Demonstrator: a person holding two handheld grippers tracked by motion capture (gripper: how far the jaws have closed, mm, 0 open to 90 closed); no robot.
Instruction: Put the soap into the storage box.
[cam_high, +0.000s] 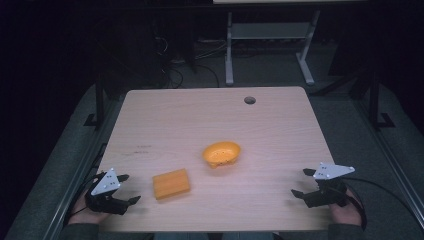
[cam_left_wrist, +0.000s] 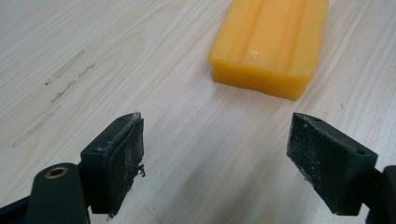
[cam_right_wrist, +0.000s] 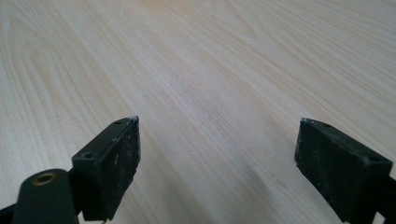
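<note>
Nothing grasped yet. Left gripper (cam_high: 126, 188) jaws wide apart, empty; orange block (cam_high: 171, 183) lies near at its 3 o'clock. Right gripper (cam_high: 303, 182) likewise spread, idle. Orange bowl (cam_high: 221, 153), seemingly empty, at table centre.

A pale wood-grain table (cam_high: 280, 125) with a round hole (cam_high: 249, 100) near its far edge carries an orange block (cam_high: 171, 183) near the front and an orange bowl (cam_high: 221, 153) just beyond it, apart.
</note>
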